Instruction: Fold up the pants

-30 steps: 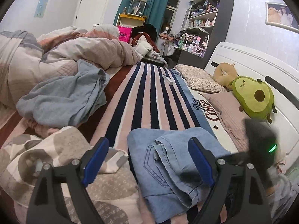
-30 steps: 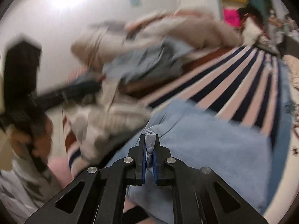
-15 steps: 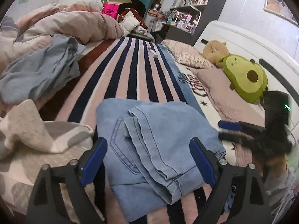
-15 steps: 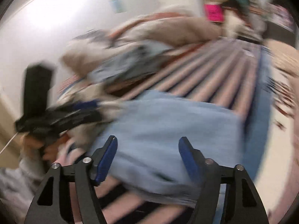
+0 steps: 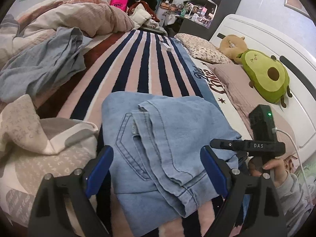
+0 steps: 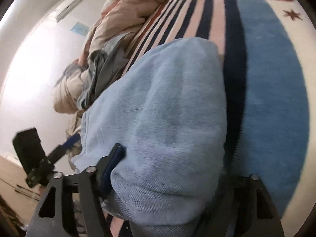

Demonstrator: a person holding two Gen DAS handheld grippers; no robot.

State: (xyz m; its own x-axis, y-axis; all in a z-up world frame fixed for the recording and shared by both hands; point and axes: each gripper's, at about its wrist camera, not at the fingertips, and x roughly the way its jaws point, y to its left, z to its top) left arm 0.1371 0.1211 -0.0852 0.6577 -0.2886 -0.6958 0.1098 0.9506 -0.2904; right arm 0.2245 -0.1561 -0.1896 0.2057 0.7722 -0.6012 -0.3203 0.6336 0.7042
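The light blue denim pants [image 5: 164, 138] lie folded in a compact bundle on the striped bed cover [image 5: 142, 63]. My left gripper [image 5: 156, 169] is open and empty, hovering just above the near edge of the bundle. My right gripper [image 5: 215, 144] shows in the left wrist view at the bundle's right edge. In the right wrist view the pants [image 6: 167, 118] fill the frame and my right gripper [image 6: 169, 169] is open, its jaws wide on either side of the folded edge; the right finger is hidden by cloth.
A grey-blue garment [image 5: 41, 65] and a rumpled duvet [image 5: 65, 17] lie at the left. A patterned white cloth [image 5: 33, 134] lies beside the pants. Pillows [image 5: 203, 49] and an avocado plush [image 5: 266, 77] line the headboard at right.
My right gripper let go of the pants' edge, opened and came down low against the bundle's right side. My left gripper moved closer over the folded pants.
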